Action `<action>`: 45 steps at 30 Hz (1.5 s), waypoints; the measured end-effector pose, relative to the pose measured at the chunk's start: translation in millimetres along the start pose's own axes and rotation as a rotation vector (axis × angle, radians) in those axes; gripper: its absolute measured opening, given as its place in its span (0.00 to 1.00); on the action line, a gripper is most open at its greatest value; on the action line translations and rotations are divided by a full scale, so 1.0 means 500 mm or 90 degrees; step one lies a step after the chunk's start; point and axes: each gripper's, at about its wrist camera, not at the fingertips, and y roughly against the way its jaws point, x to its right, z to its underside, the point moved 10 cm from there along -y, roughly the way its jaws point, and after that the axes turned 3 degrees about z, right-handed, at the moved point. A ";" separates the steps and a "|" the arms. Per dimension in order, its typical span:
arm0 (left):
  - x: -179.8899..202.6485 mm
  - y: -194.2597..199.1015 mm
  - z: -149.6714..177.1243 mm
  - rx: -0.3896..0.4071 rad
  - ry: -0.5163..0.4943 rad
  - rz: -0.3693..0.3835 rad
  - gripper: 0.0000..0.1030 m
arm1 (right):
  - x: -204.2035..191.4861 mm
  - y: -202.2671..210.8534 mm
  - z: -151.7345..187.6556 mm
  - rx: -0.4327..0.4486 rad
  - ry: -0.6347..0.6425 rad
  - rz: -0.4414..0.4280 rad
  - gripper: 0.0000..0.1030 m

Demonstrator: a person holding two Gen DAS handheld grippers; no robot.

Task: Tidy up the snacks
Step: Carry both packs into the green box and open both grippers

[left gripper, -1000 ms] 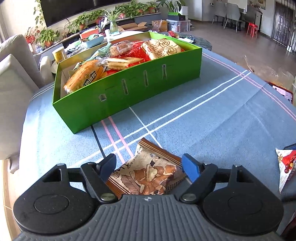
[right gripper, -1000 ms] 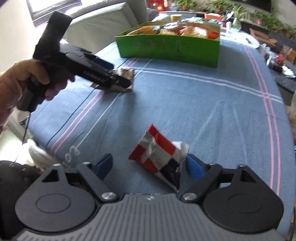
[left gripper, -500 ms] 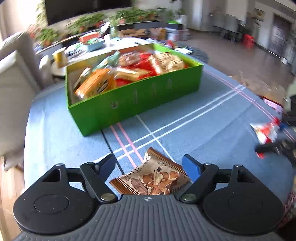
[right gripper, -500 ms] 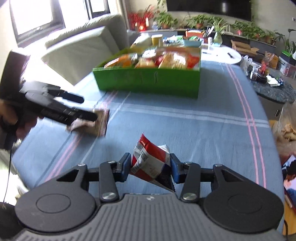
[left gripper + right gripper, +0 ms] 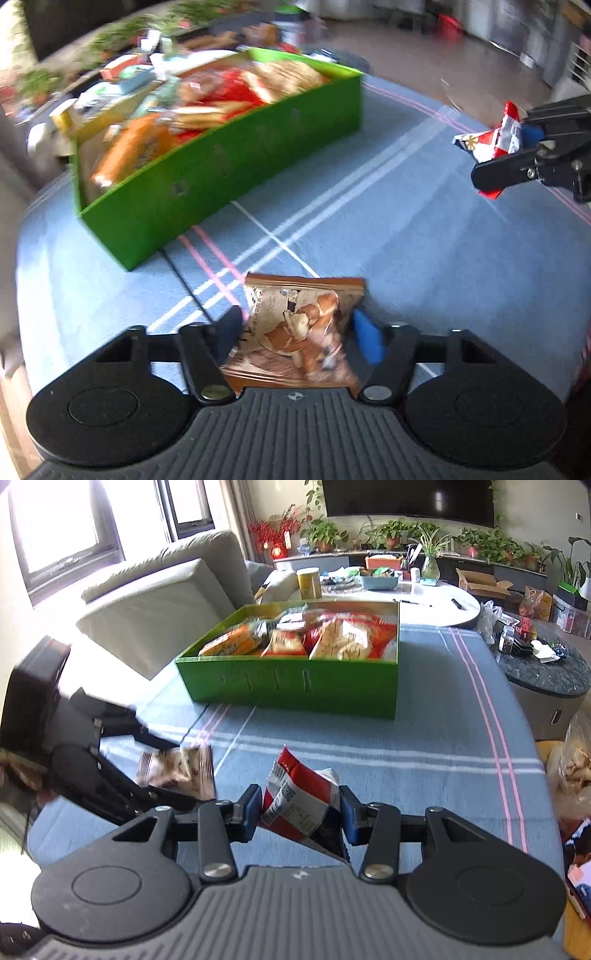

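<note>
Our left gripper [image 5: 295, 332] has its fingers [image 5: 365, 341] pinching a brown snack packet [image 5: 299, 332] by its two side edges, the packet standing nearly upright between them and lifted off the blue striped cloth of the counter [image 5: 424, 258]. Our right gripper [image 5: 299, 808] does the same with a red and white snack packet [image 5: 299, 801], its blue fingers [image 5: 349, 819] pressed into either side so the foil crumples a little; this packet too hangs above the cloth, not touching it. From the right wrist view we see the left gripper low at the counter's left edge, with the brown packet jutting forward from it, and from the left wrist view the right gripper sits out toward the right edge, well apart from ours. Ahead of both lies the green box [image 5: 295, 686], open at the top, set toward the far left part of the counter and already crowded with snack bags [image 5: 332, 635] in orange, red and cream. We judge that both pickups are done and the carry to the box is the step in hand. The next move calls for bringing each packet over the near wall of the box, high enough to clear its rim, and finding a gap among the bags before the fingers spread; since the box looks nearly full, we would likely lay the packets on top, one hand at a time so the grippers do not meet.
</note>
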 end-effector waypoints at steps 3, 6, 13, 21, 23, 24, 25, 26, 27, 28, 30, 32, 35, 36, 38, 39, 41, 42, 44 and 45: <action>-0.012 0.013 -0.006 0.020 0.026 -0.044 0.49 | 0.001 -0.009 -0.037 0.020 -0.010 0.001 0.77; -0.029 0.036 -0.035 0.050 0.075 -0.052 0.49 | -0.005 -0.019 -0.079 0.043 -0.013 -0.006 0.77; -0.092 0.119 -0.156 0.185 0.182 -0.091 0.49 | -0.021 -0.055 -0.176 0.085 -0.021 -0.017 0.77; -0.183 0.102 -0.252 0.214 0.272 -0.143 0.49 | 0.002 -0.118 -0.260 0.102 -0.061 0.009 0.77; -0.200 0.090 -0.264 0.211 0.283 -0.150 0.49 | 0.016 -0.134 -0.275 0.105 -0.070 0.022 0.77; -0.207 0.083 -0.269 0.211 0.289 -0.155 0.49 | 0.023 -0.141 -0.281 0.105 -0.075 0.026 0.77; -0.214 0.074 -0.273 0.210 0.293 -0.159 0.49 | 0.031 -0.148 -0.286 0.105 -0.082 0.028 0.77; -0.223 0.066 -0.278 0.208 0.297 -0.161 0.49 | 0.036 -0.155 -0.291 0.105 -0.089 0.027 0.77; -0.229 0.059 -0.283 0.207 0.300 -0.163 0.49 | 0.040 -0.163 -0.295 0.104 -0.096 0.027 0.77; -0.234 0.052 -0.287 0.205 0.302 -0.163 0.49 | 0.044 -0.170 -0.299 0.103 -0.101 0.027 0.77; -0.243 0.039 -0.292 0.204 0.303 -0.165 0.49 | 0.048 -0.183 -0.303 0.102 -0.106 0.027 0.77; -0.253 0.025 -0.299 0.202 0.302 -0.170 0.49 | 0.047 -0.200 -0.307 0.098 -0.107 0.023 0.77; -0.263 0.004 -0.308 0.200 0.301 -0.173 0.50 | 0.047 -0.222 -0.313 0.094 -0.109 0.020 0.77; -0.264 -0.002 -0.308 0.200 0.300 -0.175 0.50 | 0.048 -0.228 -0.315 0.096 -0.113 0.019 0.77; -0.270 -0.012 -0.311 0.204 0.299 -0.183 0.52 | 0.057 -0.235 -0.322 0.108 -0.131 0.025 0.78; -0.272 -0.016 -0.312 0.206 0.295 -0.189 0.55 | 0.062 -0.237 -0.326 0.114 -0.139 0.028 0.78; -0.273 -0.019 -0.311 0.209 0.284 -0.203 0.68 | 0.068 -0.235 -0.327 0.122 -0.150 0.027 0.78; -0.272 -0.019 -0.310 0.211 0.278 -0.209 0.68 | 0.069 -0.233 -0.326 0.123 -0.154 0.021 0.78; -0.270 -0.020 -0.309 0.208 0.269 -0.216 0.68 | 0.072 -0.229 -0.322 0.125 -0.160 0.022 0.78; -0.269 -0.019 -0.308 0.205 0.269 -0.217 0.68 | 0.074 -0.225 -0.321 0.126 -0.162 0.025 0.78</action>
